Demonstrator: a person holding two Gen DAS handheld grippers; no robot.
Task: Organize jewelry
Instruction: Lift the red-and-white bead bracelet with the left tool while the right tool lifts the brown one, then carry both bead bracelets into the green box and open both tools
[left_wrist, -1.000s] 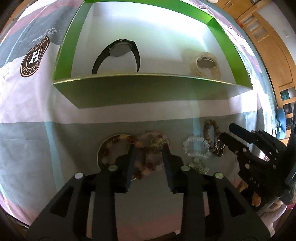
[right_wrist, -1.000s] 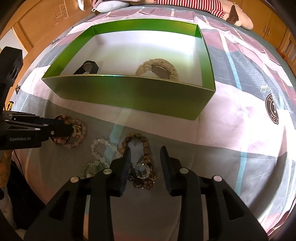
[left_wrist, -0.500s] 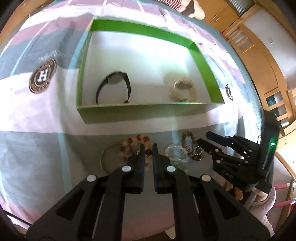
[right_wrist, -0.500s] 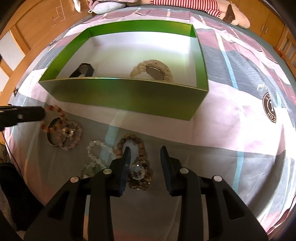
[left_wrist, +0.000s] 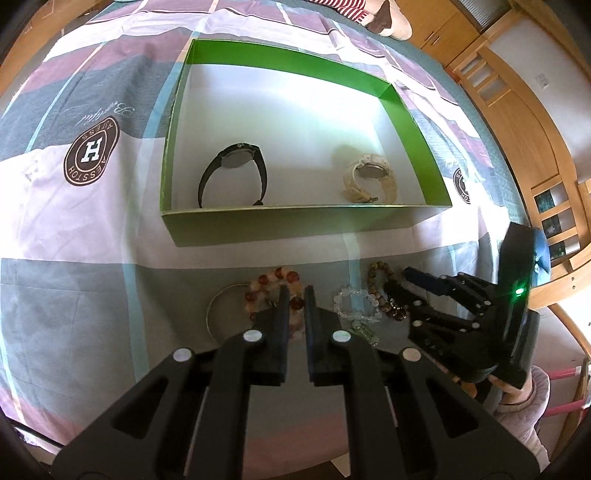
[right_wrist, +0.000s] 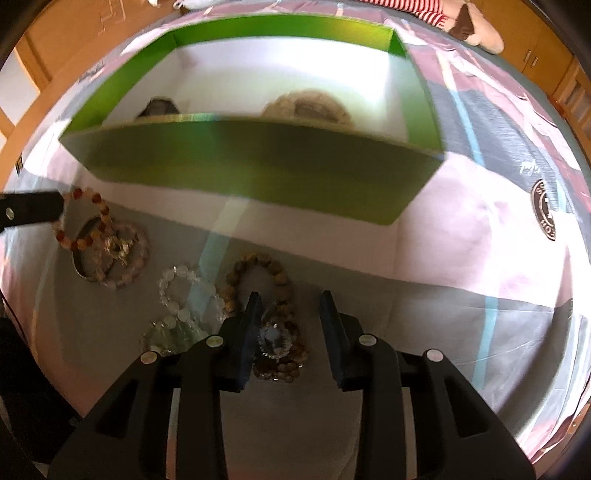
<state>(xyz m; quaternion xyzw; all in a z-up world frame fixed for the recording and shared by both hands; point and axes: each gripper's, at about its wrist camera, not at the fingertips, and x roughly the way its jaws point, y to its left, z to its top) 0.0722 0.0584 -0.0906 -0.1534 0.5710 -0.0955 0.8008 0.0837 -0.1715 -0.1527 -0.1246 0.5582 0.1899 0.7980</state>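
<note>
Left wrist view first: my left gripper (left_wrist: 295, 295) has its jaws pinched nearly together on a red-and-amber bead bracelet (left_wrist: 275, 282), and one end of that strand is up off the bedspread (left_wrist: 74, 277). From the right wrist view the same bracelet (right_wrist: 86, 218) runs from my left fingers (right_wrist: 33, 210) down to where it drapes across a metal bangle (right_wrist: 83, 258) and a pale pink bead bracelet (right_wrist: 125, 254) with a gold charm. My right gripper (right_wrist: 288, 306) has its jaws spread wide, poised over a brown wooden bead bracelet (right_wrist: 258, 273), not gripping anything. Just left of it lies a clear crystal bead bracelet (right_wrist: 184, 288). Beyond all this sits the green box (left_wrist: 295, 225), white inside, holding a black watch (left_wrist: 236, 173) on the left and a cream watch (left_wrist: 369, 177) on the right, well apart from each other. All the bracelets lie outside the box, near its front wall.
</note>
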